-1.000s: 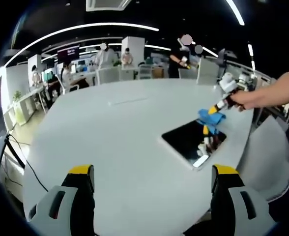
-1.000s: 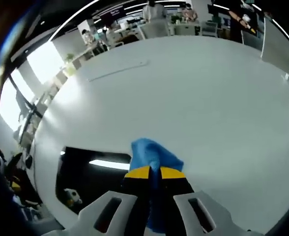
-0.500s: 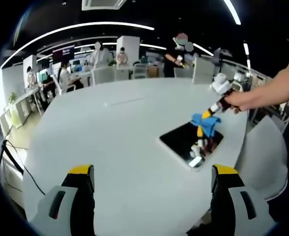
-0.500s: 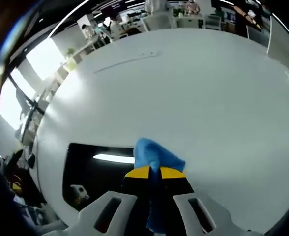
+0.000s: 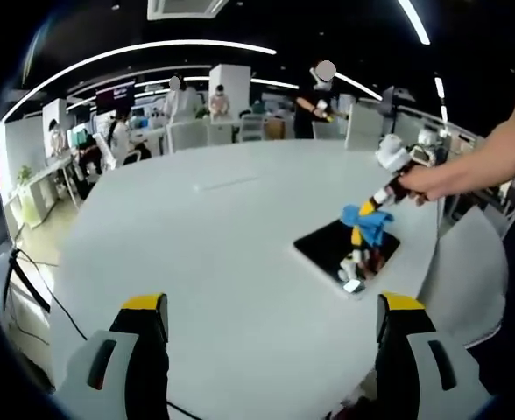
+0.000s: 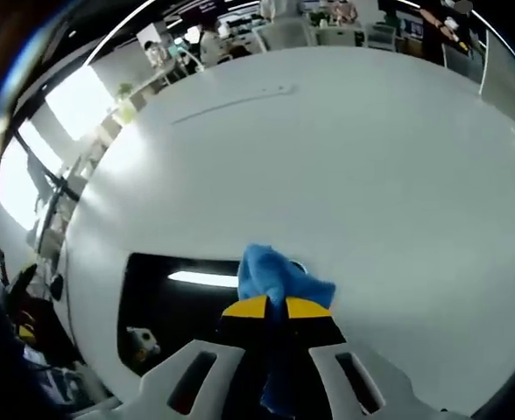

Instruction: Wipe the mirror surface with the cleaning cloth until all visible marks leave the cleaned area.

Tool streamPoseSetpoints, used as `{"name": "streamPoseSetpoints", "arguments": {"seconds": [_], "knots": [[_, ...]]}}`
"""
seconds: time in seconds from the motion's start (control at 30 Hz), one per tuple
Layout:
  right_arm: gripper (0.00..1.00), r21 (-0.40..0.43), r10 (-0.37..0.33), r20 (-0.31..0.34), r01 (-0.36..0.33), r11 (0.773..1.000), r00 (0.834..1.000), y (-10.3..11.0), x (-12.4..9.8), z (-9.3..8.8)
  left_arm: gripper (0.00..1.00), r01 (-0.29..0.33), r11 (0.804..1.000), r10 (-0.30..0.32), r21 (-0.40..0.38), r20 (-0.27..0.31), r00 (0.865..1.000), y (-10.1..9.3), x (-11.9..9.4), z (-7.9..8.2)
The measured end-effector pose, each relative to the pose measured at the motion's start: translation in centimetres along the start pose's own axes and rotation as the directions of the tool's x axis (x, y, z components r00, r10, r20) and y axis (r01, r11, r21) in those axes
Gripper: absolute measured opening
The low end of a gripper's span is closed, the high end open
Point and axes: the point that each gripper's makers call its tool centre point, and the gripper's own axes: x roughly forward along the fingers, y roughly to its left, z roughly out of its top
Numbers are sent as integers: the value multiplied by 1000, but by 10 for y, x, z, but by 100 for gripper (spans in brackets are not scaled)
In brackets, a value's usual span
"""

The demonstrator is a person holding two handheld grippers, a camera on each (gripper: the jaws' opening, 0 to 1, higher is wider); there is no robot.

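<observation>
The right gripper (image 6: 271, 308) is clamped on the blue cleaning cloth (image 6: 279, 278), which seems to touch the edge of the dark mirror (image 6: 174, 306) lying flat on the white bench (image 6: 354, 166). The left gripper (image 5: 271, 306) hangs wide open with nothing between its jaws, well back from the mirror.

Around me lies an open office under a dark ceiling (image 5: 266, 22) crossed by long light strips (image 5: 152, 48), with a wide white table (image 5: 214, 236) in front, desks and white chairs (image 5: 192, 133) beyond it where people sit and stand, and bright windows (image 6: 74, 105) to one side.
</observation>
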Motion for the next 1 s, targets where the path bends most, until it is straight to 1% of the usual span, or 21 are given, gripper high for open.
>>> {"name": "streamPoseSetpoints", "arguments": {"seconds": [0.13,0.2,0.27,0.4,0.6,0.77,0.9,1.0], "knots": [[0,-1,8,-8,-8,1000,1000,6,3,2,100,-3,1000,3,-3,8,1000,3,1,1],[0,4,10,-12,-10,1000,1000,10,5,3,100,-5,1000,5,-5,3,1000,5,3,1],[0,12,18,-17,-17,1000,1000,16,7,7,100,-4,1000,4,-7,13,1000,6,4,3],[0,-7,25,-23,-25,1000,999,28,13,7,100,0,1000,0,-1,12,1000,7,6,4],[0,-28,43,-31,-43,999,999,43,15,6,100,9,1000,-9,-1,-8,1000,11,7,-3],[0,-48,59,-58,-61,997,997,58,20,6,100,10,1000,-10,5,-10,1000,12,6,-1],[0,-53,66,-66,-69,996,996,65,22,7,100,10,1000,-9,12,-17,1000,12,5,-3],[0,-55,79,-71,-83,995,994,75,25,8,100,14,1000,-14,20,-26,1000,10,4,-7]]}}
